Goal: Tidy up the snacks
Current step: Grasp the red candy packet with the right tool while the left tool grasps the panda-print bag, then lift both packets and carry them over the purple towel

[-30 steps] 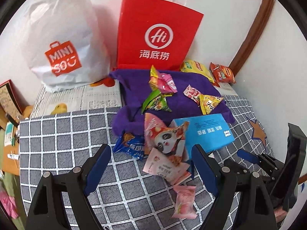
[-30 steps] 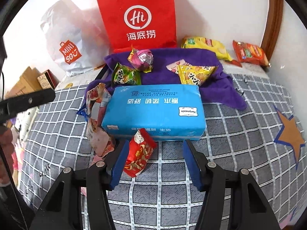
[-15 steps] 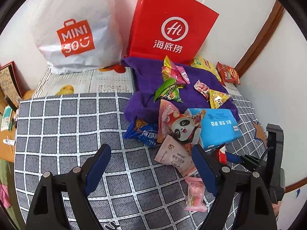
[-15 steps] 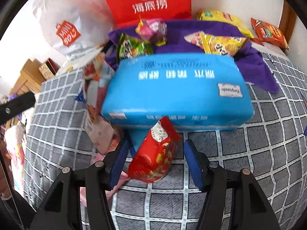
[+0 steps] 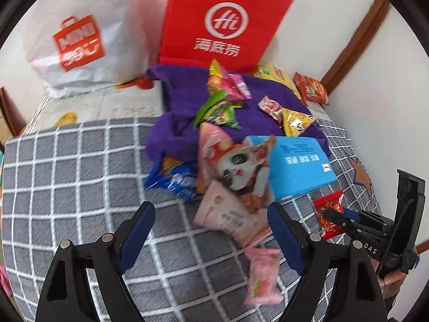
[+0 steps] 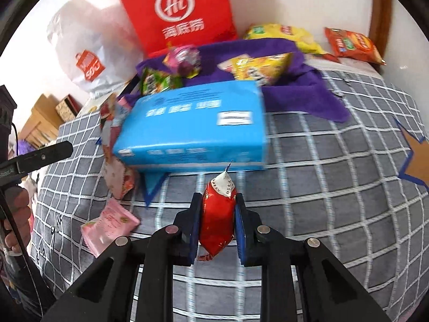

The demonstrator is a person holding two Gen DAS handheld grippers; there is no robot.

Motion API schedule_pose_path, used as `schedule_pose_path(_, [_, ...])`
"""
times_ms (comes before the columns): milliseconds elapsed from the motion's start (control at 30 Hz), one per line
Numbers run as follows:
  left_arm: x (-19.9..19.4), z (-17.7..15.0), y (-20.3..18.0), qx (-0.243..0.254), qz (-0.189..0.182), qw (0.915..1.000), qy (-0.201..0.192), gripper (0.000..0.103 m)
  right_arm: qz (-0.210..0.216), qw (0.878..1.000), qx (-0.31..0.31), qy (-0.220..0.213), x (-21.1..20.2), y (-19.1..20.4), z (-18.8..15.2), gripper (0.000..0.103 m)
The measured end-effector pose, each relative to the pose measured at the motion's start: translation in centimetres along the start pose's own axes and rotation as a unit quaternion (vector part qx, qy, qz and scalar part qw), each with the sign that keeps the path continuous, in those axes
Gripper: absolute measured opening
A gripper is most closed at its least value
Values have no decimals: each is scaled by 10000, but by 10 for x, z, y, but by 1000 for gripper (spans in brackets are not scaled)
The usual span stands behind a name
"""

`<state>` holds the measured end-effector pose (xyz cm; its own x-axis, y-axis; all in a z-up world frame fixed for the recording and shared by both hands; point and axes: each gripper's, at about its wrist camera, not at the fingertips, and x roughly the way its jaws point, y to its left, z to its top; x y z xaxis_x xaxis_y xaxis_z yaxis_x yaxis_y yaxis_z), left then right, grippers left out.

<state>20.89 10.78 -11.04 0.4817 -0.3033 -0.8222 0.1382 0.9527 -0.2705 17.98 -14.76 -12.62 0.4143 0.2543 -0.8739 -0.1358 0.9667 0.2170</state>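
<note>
My right gripper (image 6: 217,201) is shut on a small red snack packet (image 6: 217,221) and holds it just in front of a blue tissue pack (image 6: 193,126). The same packet (image 5: 329,213) and the right gripper (image 5: 333,216) show at the right of the left wrist view. My left gripper (image 5: 211,220) is open and empty above the checked bedspread (image 5: 67,177), near a pink panda snack bag (image 5: 236,161) and a pale pink packet (image 5: 230,214). More snacks lie on a purple cloth (image 5: 185,99).
A red paper bag (image 5: 222,24) and a white plastic bag (image 5: 80,40) stand against the back wall. A small pink packet (image 5: 262,279) lies near my left gripper. Yellow (image 6: 281,33) and orange (image 6: 351,44) chip bags lie at the far right.
My right gripper has closed on the red snack packet and drawn back with it. The left gripper has shifted slightly, staying open.
</note>
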Motion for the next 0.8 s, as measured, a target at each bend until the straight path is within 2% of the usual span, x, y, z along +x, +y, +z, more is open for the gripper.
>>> schedule_pose_path(167, [16,16,-18,144,-108,9998,-14,86,-2,9999,108,-5,0,-21,-3,23])
schedule_pose_path(467, [56,33,-13,-143,-292,9992,218,84,212,9997,-36,113,14,-26,-1,26])
schedule_pose_path(533, [60,32,-12,-197,-394,9987,236,79,208,9996,-48,178,18,-28,-1,26])
schedule_pose_path(600, [61,32,-10,-277,-599,9975,263,66,289,9995,-20,134,18,-30,-2,25])
schedule_pose_path(667, [56,33,-9,-310,-594,9975,212,59,265,9996,-32,72,15,-31,-3,24])
schedule_pose_path(800, [41,30,-6,-303,-608,9976,92,55,252,9996,-57,-56,5,-30,-5,24])
